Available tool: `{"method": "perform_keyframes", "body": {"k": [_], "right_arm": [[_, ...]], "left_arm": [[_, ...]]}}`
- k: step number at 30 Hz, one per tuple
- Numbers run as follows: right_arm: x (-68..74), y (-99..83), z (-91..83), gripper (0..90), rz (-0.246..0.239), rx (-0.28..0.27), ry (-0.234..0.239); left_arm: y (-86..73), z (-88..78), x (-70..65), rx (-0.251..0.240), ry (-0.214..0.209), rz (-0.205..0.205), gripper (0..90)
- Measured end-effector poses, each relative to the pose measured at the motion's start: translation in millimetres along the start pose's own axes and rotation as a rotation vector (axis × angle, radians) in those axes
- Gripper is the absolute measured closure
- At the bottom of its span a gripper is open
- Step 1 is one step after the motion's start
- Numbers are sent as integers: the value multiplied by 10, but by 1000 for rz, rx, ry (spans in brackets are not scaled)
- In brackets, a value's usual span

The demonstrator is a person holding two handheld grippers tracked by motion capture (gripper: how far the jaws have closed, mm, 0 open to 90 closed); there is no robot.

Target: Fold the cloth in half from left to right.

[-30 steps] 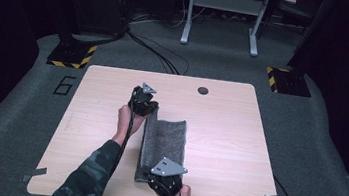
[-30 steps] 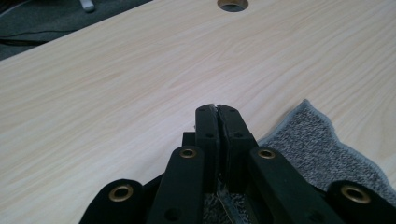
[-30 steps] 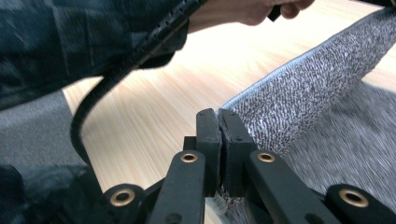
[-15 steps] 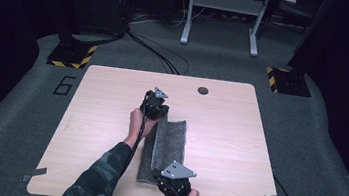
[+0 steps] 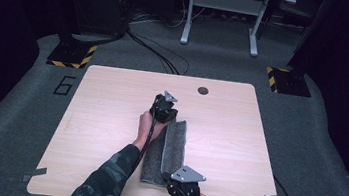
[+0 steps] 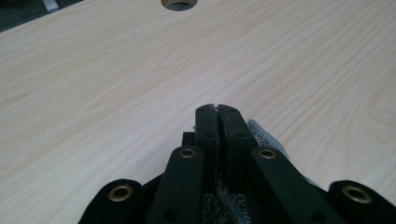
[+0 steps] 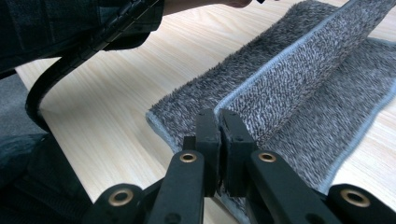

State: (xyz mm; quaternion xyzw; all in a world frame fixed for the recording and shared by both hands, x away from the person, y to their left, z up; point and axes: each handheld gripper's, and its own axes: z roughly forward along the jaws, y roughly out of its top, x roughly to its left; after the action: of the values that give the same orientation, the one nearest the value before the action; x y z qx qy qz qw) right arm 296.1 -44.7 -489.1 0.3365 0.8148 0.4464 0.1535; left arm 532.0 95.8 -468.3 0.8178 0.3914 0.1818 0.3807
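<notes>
**A:** High view first: grey towel (image 5: pixel 166 152) lying on the wooden table (image 5: pixel 99 119), folded lengthwise, and a gripper at each end of it. The left gripper (image 5: pixel 164 111) is at the far end, the right gripper (image 5: pixel 182 188) at the near end by the table edge. Anyone read the jaws?

**B:** Yep, both pressed together. In the left gripper view the left gripper (image 6: pixel 217 108) has its jaws squeezed tight, with a bit of the towel (image 6: pixel 261 133) poking out just to the right of the tips and more of the weave showing low down between them. So it's pinching an edge of the cloth. Bare table (image 6: pixel 116 84) ahead of the tips, and a round hole (image 6: pixel 178 3) in the tabletop well beyond them.

**A:** And the other one?

**B:** Right gripper view, same deal: the right gripper (image 7: pixel 218 114) is clamped on the towel's pale-trimmed edge (image 7: pixel 261 74), which runs up and away from the tips like a ridge. The rest of the towel (image 7: pixel 327 116) spreads flat on either side of that raised fold, mostly right of the jaws. Left of them there's a black cable (image 7: pixel 60 79) and a camo sleeve (image 7: pixel 56 23).
</notes>
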Motion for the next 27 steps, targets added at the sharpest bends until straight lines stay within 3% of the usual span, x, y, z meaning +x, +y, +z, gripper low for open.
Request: {"method": "perform_keyframes", "body": {"k": [7, 10, 12, 16, 21, 27], "right_arm": [[-60, -79, -52, 867, 13, 11, -20], [-82, -123, -63, 810, 22, 29, -35], [-101, -159, -86, 733, 42, 48, -44], [-180, -231, -155, 650, 70, 66, -68], [-304, -256, -295, 544, 107, 59, -112], [-508, -235, -340, 389, 170, 57, -146]], "left_arm": [[11, 112, -71, 19, -29, 8, 843], [21, 132, -92, 11, -50, -19, 611], [32, 97, -98, 4, -42, -31, 468], [37, -16, -57, -21, -63, -53, 306], [-43, -200, 4, -9, -57, -44, 239], [-296, -431, 50, 15, -61, -29, 203]]}}
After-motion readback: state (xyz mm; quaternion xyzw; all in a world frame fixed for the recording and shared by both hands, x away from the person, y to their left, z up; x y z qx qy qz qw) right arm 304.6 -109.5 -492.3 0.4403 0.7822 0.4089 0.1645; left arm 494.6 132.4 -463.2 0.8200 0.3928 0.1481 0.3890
